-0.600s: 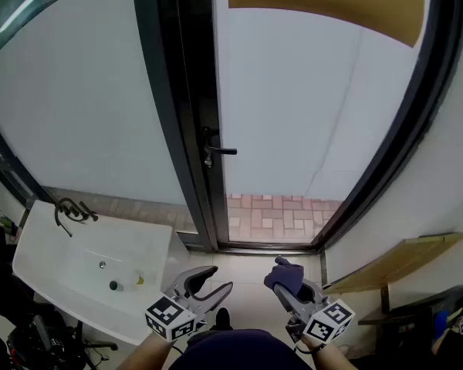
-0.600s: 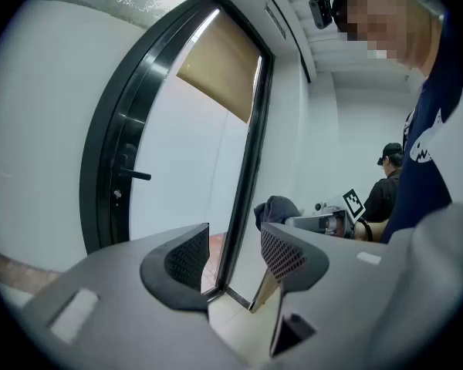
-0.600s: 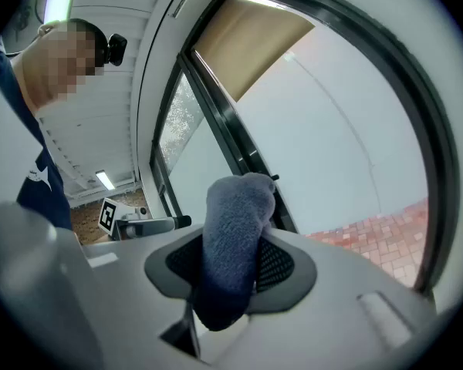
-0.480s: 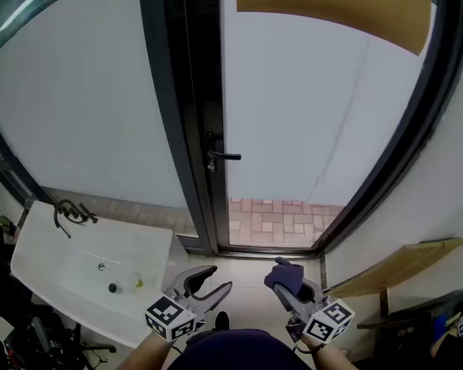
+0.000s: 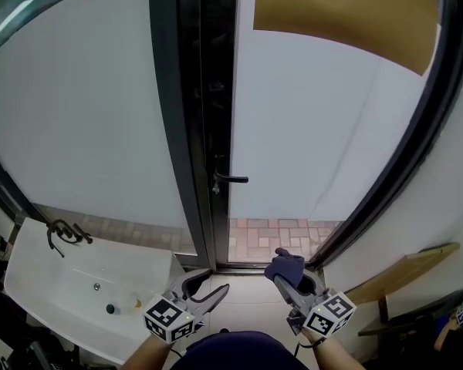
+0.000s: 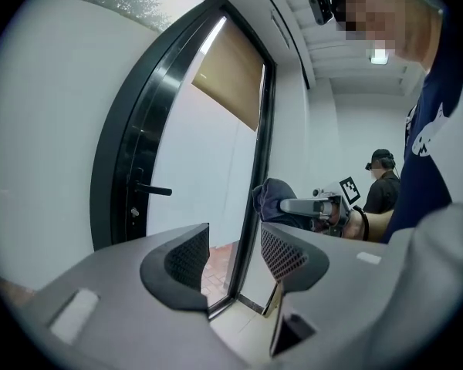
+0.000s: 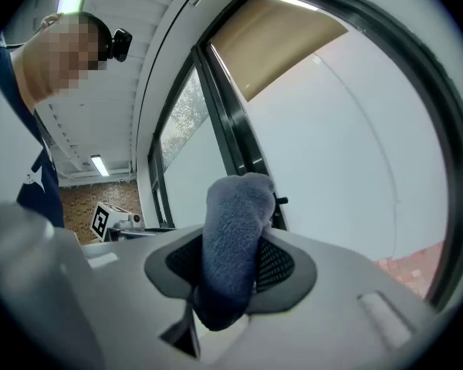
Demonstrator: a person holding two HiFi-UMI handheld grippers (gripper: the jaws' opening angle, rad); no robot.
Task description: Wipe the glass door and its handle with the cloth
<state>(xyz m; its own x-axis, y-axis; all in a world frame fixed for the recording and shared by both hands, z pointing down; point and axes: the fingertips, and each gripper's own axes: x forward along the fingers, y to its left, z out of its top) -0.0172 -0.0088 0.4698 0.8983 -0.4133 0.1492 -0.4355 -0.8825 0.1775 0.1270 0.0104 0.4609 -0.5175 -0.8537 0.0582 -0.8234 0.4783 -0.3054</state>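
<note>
The frosted glass door (image 5: 316, 129) stands ahead in its dark frame, its black lever handle (image 5: 231, 179) on the door's left edge. A dark blue cloth (image 5: 285, 267) sticks up from my right gripper (image 5: 290, 280), which is shut on it low in the head view, well short of the door. In the right gripper view the cloth (image 7: 231, 237) fills the gap between the pads, with the handle (image 7: 280, 200) just behind it. My left gripper (image 5: 216, 280) is open and holds nothing; its view shows the handle (image 6: 153, 190) and the cloth (image 6: 274, 201).
A white sink (image 5: 85, 284) with a dark tap (image 5: 62, 233) sits at lower left. A wooden shelf (image 5: 401, 272) juts out at right. A brown blind (image 5: 339, 14) covers the door's top. Another person (image 6: 382, 187) stands behind my right side.
The head view has tilted upward, so the handle and the sink now sit lower in the picture. Both grippers keep their places, with the cloth still in the right one.
</note>
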